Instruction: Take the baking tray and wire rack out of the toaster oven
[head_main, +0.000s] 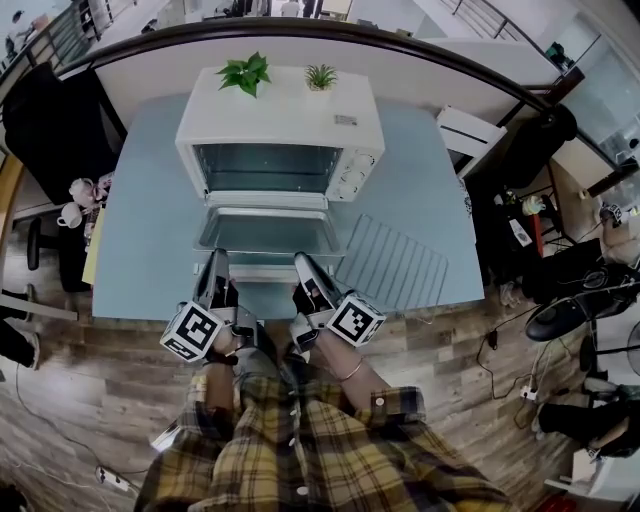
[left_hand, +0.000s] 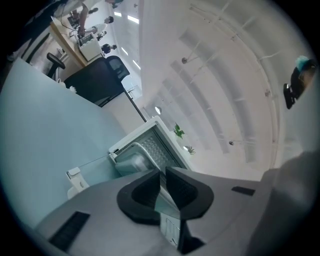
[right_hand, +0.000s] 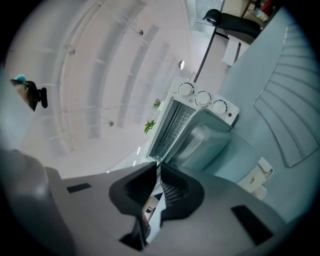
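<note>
The baking tray (head_main: 270, 232) is held just in front of the open toaster oven (head_main: 285, 115), open side up. Its long axis runs left to right, parallel to the oven front. The left gripper (head_main: 214, 262) and right gripper (head_main: 304, 264) are each clamped on its near rim. The wire rack (head_main: 392, 262) lies flat on the pale blue table (head_main: 140, 210), just right of the tray. Two small plants (head_main: 246, 73) stand on the oven; the floor (head_main: 90, 390) is wood plank
</note>
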